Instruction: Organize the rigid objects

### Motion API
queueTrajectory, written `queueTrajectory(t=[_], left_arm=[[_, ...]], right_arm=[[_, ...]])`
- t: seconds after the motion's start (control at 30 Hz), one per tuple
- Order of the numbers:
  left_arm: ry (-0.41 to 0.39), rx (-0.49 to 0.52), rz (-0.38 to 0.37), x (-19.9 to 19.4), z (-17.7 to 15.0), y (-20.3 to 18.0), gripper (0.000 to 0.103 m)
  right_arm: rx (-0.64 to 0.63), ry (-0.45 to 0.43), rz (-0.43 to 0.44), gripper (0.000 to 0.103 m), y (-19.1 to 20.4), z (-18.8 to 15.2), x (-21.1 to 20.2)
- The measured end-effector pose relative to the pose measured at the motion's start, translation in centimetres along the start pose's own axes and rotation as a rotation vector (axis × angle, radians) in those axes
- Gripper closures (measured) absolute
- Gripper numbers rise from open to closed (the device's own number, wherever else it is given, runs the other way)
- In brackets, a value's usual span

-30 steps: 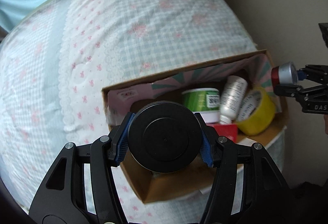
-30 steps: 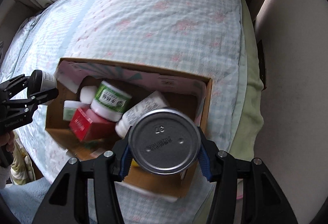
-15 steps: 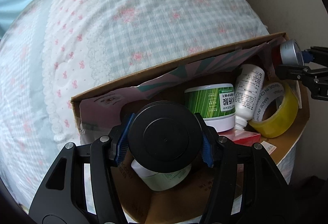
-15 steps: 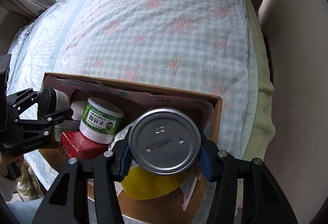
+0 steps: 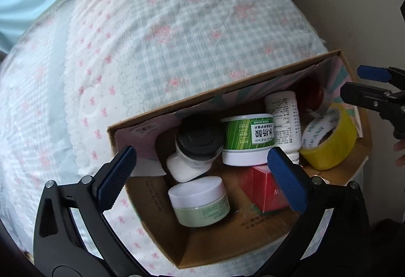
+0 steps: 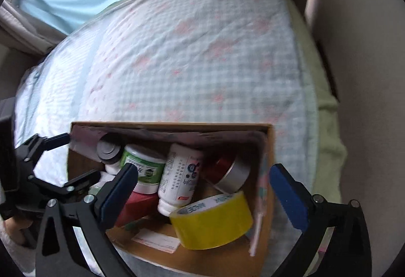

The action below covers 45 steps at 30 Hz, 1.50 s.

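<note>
Both tools, the left tool (image 5: 201, 178) and the right tool (image 6: 210, 191), are hanging wide open and empty over the cardboard box (image 5: 243, 241) on the bed (image 5: 177, 23). The black-lidded jar (image 5: 195, 150) is leaning at 10 o'clock inside, the red can (image 6: 225, 170) at 1 o'clock. Bumping either could be tipping it over.

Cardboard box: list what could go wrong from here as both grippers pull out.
1. The cardboard box sits at the corner of the soft bed; a bump might tip it off.
2. The red can leans on the yellow tape roll and white bottle, so it may roll.
3. The open left gripper hangs right above the black-capped bottle and could catch it; the right gripper is open too.
</note>
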<state>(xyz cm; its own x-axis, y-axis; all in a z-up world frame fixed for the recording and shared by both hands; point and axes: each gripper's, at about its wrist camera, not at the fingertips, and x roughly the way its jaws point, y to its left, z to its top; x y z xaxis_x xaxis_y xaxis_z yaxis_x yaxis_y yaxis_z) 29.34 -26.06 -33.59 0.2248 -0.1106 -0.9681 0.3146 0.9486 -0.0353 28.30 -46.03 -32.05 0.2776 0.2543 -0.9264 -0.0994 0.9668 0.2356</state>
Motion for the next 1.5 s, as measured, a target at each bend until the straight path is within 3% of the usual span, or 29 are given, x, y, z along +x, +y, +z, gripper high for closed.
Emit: queueTrajectory(t=[0.2,0.43,0.73,0.83,1.23,1.5], left_arm=[[-0.023,-0.003,-0.004,-2.1,-0.5,0.3,0.000],[-0.063,-0.019,-0.007,-5.1,-1.6,0.8,0.000],[-0.112,-0.074,-0.049,-11.5,-3.9,2.9,0.000],[-0.147,-0.071,-0.032,-14.7,-5.5,4.1,0.000],[-0.425,-0.109,0.109,-32.0,-12.7,11.5,0.000],[-0.621,-0.179,0.181,-40.7,-19.1,15.5,0.000]], right_arm=[[0.033,0.020,0.005,0.000,0.1,-1.2,-0.6],[0.103,-0.026,-0.008,0.000,0.7,-2.3,-3.1],[0.093,-0.109,-0.044,0.000,5.0,-3.9,-9.4],[0.082,-0.140,-0.058,0.000,7.2,-4.6,-11.4],[-0.028,-0.383,-0.069,0.000,22.8,-8.7,-21.7],[-0.069,-0.540,-0.094,0.000,28.8,-11.4,-27.0]])
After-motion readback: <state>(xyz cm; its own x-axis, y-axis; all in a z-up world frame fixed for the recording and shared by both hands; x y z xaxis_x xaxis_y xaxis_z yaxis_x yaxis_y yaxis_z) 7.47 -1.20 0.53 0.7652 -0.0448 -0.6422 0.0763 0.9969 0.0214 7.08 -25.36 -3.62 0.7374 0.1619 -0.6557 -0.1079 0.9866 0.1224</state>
